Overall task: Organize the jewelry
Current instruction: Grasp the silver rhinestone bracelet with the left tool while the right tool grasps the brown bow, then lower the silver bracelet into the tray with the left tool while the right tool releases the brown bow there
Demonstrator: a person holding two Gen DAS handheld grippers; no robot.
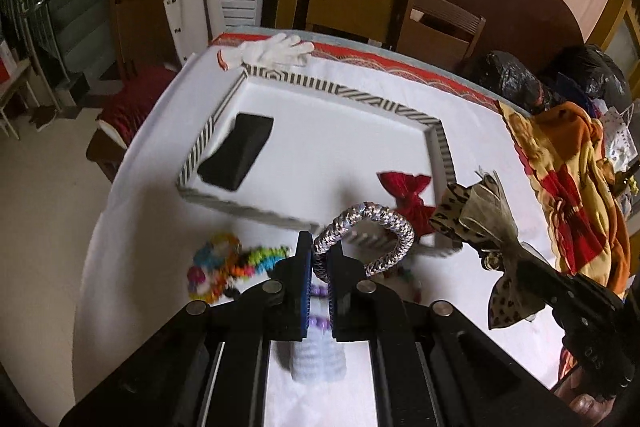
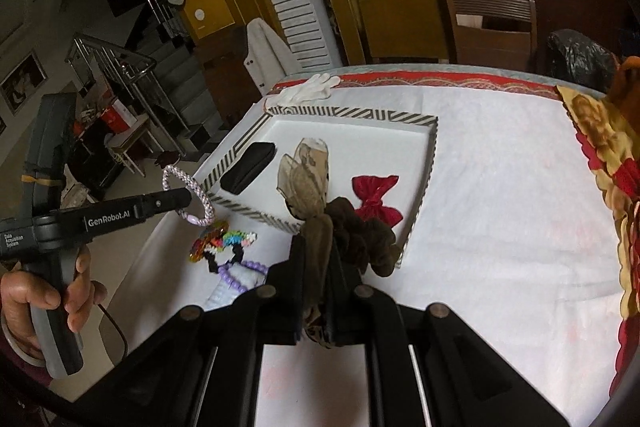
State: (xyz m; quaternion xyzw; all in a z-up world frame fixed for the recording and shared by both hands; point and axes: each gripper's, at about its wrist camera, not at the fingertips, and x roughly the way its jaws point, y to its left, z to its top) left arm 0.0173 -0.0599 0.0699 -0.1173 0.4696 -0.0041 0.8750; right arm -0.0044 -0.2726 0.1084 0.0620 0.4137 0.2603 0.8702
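Observation:
My left gripper point(image 1: 322, 259) is shut on a silver braided bracelet point(image 1: 372, 231) and holds it above the table near the tray's front edge; it also shows in the right wrist view point(image 2: 188, 197). My right gripper point(image 2: 320, 247) is shut on a leopard-print brown bow point(image 2: 310, 183), also seen in the left wrist view point(image 1: 476, 215), held over the tray's front right corner. The striped-rim white tray point(image 1: 320, 83) holds a black case point(image 1: 236, 151) and a red bow point(image 1: 408, 195).
Colourful bead bracelets point(image 1: 224, 263) and purple beads point(image 2: 236, 273) lie on the white cloth in front of the tray. A white glove point(image 1: 276, 51) lies behind it. A patterned blanket point(image 1: 560, 167) is at the right. Chairs stand beyond.

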